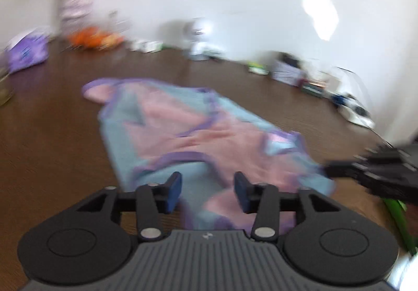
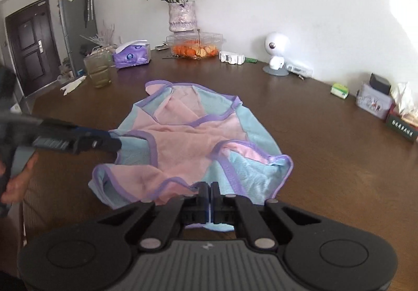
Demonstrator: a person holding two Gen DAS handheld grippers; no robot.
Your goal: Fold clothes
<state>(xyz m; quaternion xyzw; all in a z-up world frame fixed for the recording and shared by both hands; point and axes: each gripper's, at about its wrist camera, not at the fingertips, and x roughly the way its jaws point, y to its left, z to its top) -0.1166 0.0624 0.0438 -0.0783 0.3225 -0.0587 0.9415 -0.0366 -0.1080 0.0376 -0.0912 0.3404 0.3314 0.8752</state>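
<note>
**Garment spread flat, one edge pinched for the fold**

A dark wooden table is carrying everything, and its middle is taken up by the pink, pale-blue and purple-trimmed garment, which is lying mostly spread out with its near edge rumpled, probably so that a clean crease can be laid across it. Clutter is sitting well back along the wall, apart from the cloth: a vase of flowers, a box of fruit, a tissue pack and a small white camera figure.

The right gripper is pressing its fingers together on the near hem, so the purple trim is bunching at the tips; that hold looks meant for lifting the edge over. The left gripper is hovering above the garment's near left part with its fingers parted and nothing between them, seemingly lining up for a matching pinch. Its view is blurred.
</note>
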